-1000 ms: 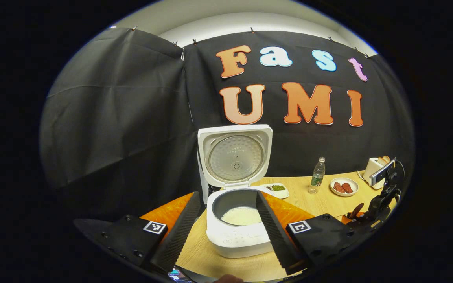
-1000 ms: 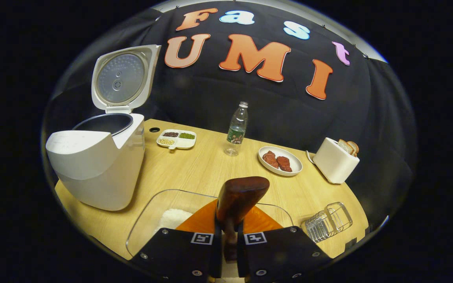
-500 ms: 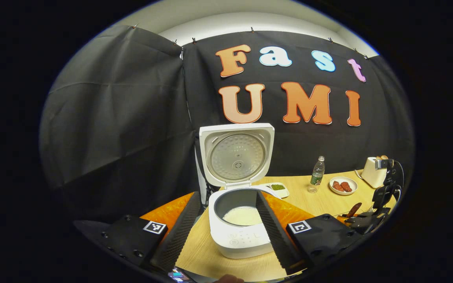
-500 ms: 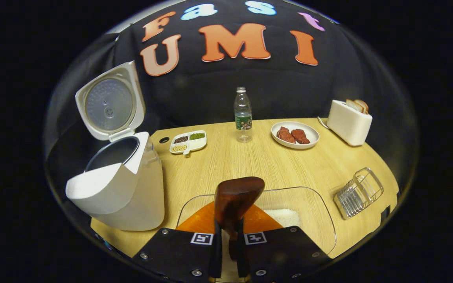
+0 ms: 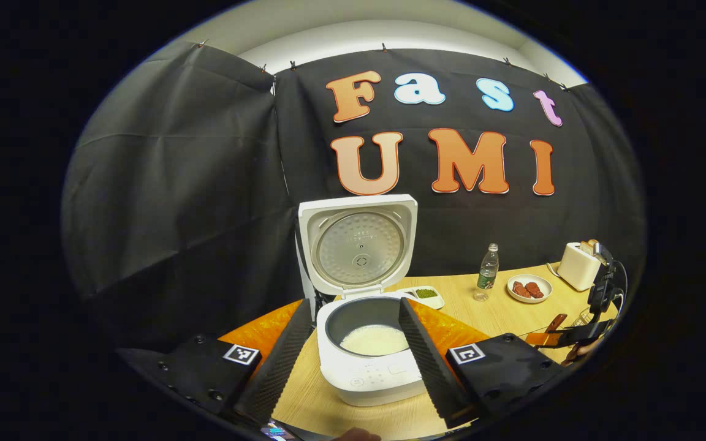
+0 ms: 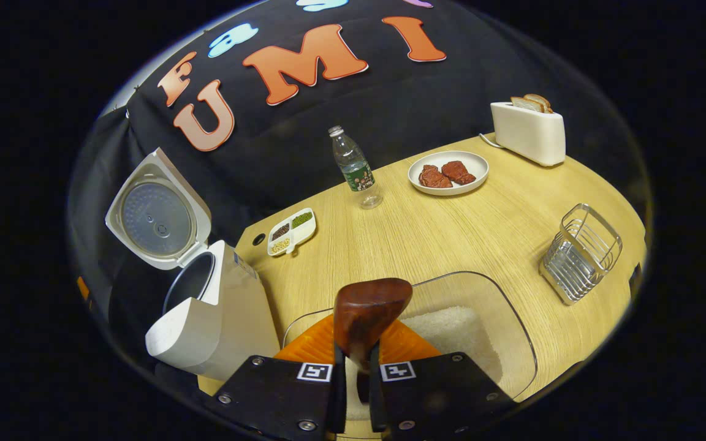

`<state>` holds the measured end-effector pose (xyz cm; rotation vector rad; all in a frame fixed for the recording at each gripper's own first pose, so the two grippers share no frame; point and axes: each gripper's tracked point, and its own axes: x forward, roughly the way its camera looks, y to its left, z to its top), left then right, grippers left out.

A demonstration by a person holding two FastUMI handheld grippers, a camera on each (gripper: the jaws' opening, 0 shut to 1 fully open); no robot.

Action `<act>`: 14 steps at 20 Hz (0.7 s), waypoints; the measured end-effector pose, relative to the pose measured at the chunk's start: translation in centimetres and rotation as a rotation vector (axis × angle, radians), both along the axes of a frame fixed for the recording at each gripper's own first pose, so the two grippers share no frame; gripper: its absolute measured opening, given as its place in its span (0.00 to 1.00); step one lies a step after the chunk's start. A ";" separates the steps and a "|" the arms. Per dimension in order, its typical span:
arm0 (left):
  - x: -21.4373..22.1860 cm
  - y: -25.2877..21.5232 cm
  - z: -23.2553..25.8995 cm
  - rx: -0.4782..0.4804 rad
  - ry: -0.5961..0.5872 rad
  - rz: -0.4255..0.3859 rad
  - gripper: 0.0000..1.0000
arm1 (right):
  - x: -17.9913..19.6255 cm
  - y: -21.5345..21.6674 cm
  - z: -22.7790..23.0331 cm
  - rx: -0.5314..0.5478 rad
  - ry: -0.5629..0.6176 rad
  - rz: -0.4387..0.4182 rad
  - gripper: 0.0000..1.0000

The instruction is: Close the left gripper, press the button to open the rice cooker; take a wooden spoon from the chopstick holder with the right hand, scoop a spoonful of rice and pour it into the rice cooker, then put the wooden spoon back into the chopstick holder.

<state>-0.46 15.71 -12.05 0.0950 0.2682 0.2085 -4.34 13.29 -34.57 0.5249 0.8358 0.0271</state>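
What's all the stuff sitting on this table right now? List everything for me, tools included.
rice cooker: one, white, lid up, white rice in its pot, left end of the table
glass container: one, clear, some rice inside, near edge
wooden spoon: one, dark brown, held over the glass container
chopstick holder: one, silver wire, right side
divided dish: one, white, small portions of beans or grains, beside the rice cooker
water bottle: one, clear, green label, toward the back
plate: one, white, two red pieces on it
toaster: one, white, bread in its slots, far right
table: one, light wood
left gripper: one, open, in front of the rice cooker
right gripper: one, clamped on the wooden spoon
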 end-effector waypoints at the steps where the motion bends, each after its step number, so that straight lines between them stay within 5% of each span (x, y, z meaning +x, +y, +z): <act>1: 0.0 -0.1 -0.1 -0.001 0.003 0.000 0.97 | 0.0 -0.1 0.1 0.025 0.004 -0.002 0.14; 14: -0.2 -2.6 0.9 0.037 -0.007 -0.028 0.96 | -0.7 0.2 0.7 0.240 0.027 0.009 0.14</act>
